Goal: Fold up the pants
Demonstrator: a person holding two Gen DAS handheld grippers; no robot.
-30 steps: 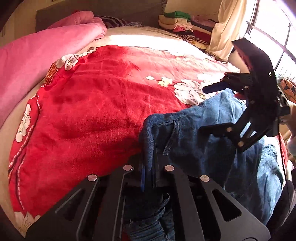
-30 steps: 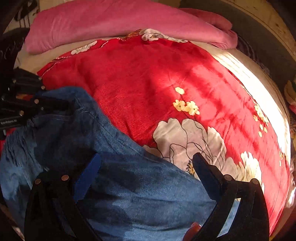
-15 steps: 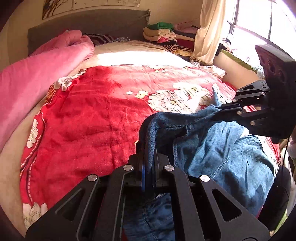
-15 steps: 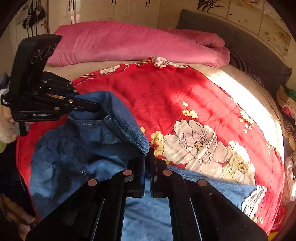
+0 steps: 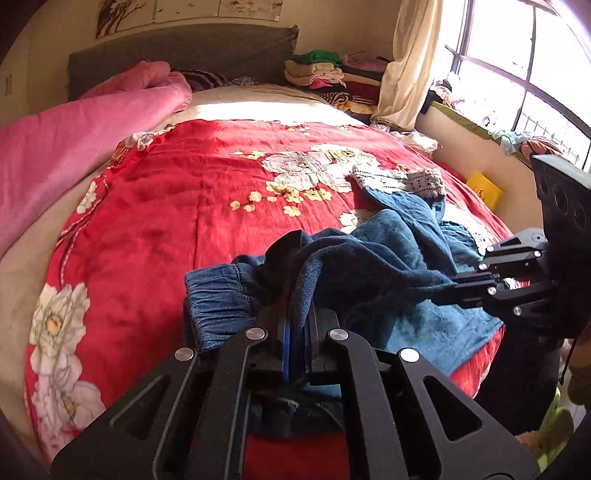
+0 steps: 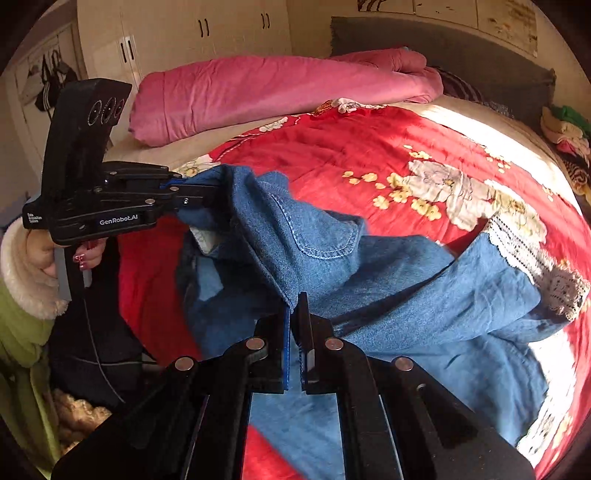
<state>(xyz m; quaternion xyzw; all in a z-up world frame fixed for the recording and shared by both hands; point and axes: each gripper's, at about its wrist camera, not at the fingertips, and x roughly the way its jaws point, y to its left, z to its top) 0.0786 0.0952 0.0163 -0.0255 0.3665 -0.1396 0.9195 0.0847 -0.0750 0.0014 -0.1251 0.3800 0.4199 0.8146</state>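
Blue denim pants [image 6: 424, 295] with white lace hems [image 6: 546, 273] lie on the red flowered quilt [image 5: 184, 206], legs stretching toward the far right. My left gripper [image 5: 297, 295] is shut on the waistband edge, lifted off the bed; it also shows in the right wrist view [image 6: 207, 192]. My right gripper [image 6: 295, 306] is shut on the waistband a short way along; it shows in the left wrist view [image 5: 454, 284]. The waistband [image 5: 369, 266] hangs stretched between the two grippers. The elastic waist [image 5: 218, 299] bunches by the left gripper.
A rolled pink duvet [image 6: 277, 88] lies along the far left side of the bed. Stacked folded clothes [image 5: 325, 74] sit by the headboard. A window and curtain [image 5: 413, 62] are at the right. A wardrobe [image 6: 184, 33] stands behind the bed.
My right gripper closed on the waistband. Both grippers then rose and pulled apart, lifting the top of the pants off the quilt and dragging the legs nearer.
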